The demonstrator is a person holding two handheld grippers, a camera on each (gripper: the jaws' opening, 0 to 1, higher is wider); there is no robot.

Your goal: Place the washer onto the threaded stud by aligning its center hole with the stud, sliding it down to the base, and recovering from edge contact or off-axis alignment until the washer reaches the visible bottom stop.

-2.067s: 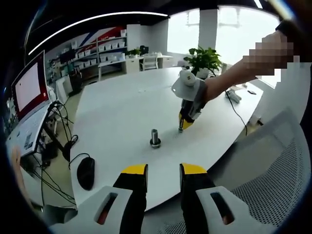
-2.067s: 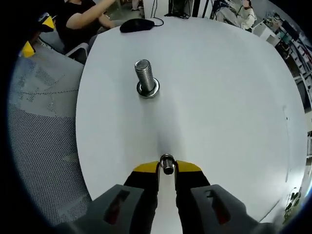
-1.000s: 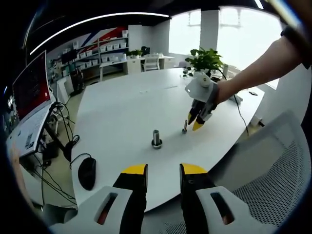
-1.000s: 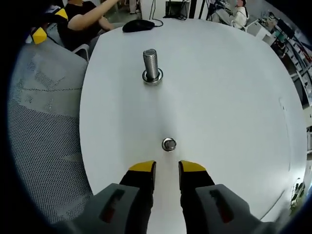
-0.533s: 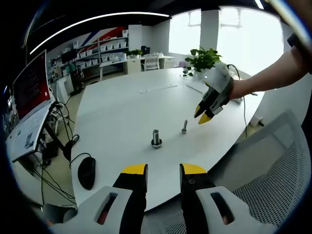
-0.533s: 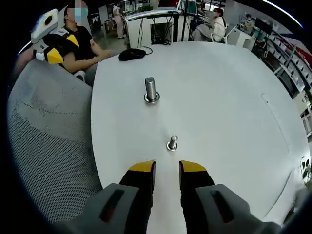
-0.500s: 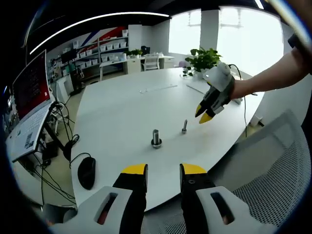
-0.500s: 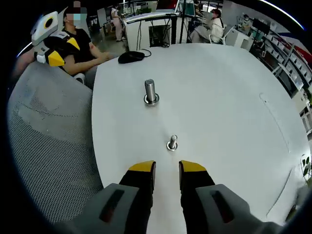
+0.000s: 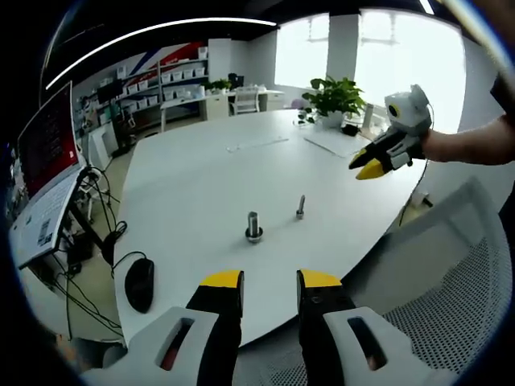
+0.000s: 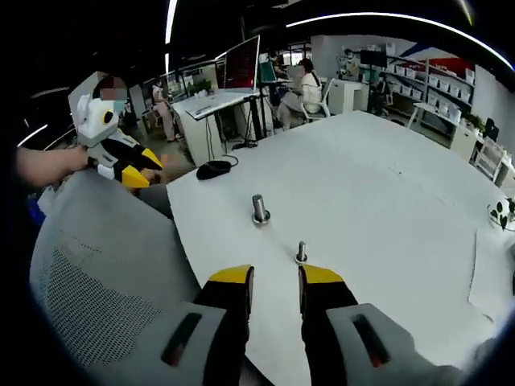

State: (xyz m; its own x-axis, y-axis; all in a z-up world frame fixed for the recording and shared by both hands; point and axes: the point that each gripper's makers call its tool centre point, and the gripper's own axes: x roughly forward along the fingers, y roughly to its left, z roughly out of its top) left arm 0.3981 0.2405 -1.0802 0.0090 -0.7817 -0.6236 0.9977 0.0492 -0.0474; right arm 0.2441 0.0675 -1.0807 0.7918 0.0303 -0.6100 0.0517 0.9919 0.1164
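I record a broad white round-edged table (image 9: 201, 173) in an open-plan office, with shelving and a potted green plant (image 9: 334, 95) at the far side, a black computer mouse (image 9: 139, 284) on the near left edge and a grey mesh chair back (image 9: 451, 281) beside it. On the table stand two parts, near each other but apart: a thick upright threaded steel stud with a washer at its base (image 9: 253, 226) and a slimmer upright steel bolt (image 9: 300, 207).

My left gripper (image 9: 269, 281) hangs off the table edge, jaws parted and empty, well apart from both parts. My right gripper (image 10: 272, 277) is likewise parted and empty, the slim bolt (image 10: 301, 252) just beyond its tips, the stud (image 10: 260, 209) farther on.
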